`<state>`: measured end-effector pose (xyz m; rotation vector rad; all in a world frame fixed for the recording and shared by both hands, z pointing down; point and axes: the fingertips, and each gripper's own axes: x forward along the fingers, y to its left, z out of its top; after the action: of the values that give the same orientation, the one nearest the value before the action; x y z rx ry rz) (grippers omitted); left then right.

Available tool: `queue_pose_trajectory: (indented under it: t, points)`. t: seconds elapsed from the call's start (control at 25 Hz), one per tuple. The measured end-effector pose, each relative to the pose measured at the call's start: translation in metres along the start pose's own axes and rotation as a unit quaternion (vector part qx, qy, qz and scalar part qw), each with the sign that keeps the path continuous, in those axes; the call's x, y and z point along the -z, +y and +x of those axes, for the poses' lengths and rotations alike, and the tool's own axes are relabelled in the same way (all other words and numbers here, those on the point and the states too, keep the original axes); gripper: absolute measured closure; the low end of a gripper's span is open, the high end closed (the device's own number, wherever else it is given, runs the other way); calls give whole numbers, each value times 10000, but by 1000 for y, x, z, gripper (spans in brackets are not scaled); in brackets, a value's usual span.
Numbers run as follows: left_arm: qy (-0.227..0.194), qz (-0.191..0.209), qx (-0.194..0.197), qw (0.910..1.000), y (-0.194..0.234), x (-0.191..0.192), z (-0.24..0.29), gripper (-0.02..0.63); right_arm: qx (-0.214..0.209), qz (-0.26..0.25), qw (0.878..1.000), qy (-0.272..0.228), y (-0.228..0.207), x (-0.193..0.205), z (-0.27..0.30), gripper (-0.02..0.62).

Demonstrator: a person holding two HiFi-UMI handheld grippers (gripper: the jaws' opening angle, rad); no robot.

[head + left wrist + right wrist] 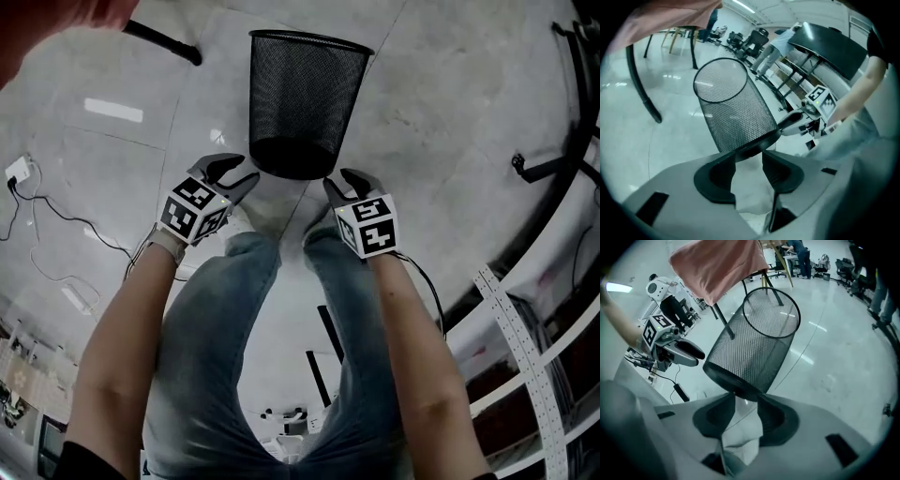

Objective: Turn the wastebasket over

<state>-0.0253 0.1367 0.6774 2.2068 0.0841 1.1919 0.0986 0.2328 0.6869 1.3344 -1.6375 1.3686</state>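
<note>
Head view is showing the wastebasket (300, 94) standing upright, its base sitting between the left gripper (236, 172) and the right gripper (343, 184). Both are hovering half-open at its bottom edge, holding nothing. By my judgement the approach is ending, and the next move is calling for a pinch there, then a tip-over. White shoes (267, 208) are crowding just behind the jaws.
</note>
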Motion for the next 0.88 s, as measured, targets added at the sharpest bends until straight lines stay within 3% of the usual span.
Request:
queue_pose_trajectory:
  t: [0.08,0.2,0.36,0.56,0.76,0.88]
  points:
    - [-294,-646,-172,9973,-4,-9,-14,423,-20,-191,9998,-110,-10,-20,-20,457]
    - [-761,-1428,-437,9859,-15,-22,-35,423,-81,-595,9975,-360,-28,-69,-51,433]
    - [-1268,-2079,-731,9671,-29,-27,-58,423,-124,-1275,9912,-318,-52,-133,-73,367]
    - [-1737,-2865,-1045,9364,-38,-11,-73,423,-152,-2265,9738,-165,-74,-210,-67,308]
    - [-2139,-3431,-1264,9059,-38,8,-85,423,-439,-3070,9489,582,-83,-239,-21,276]
    - [-2381,-3622,-1332,8913,-37,14,-93,423,-956,-3003,9433,1041,-81,-240,-4,253]
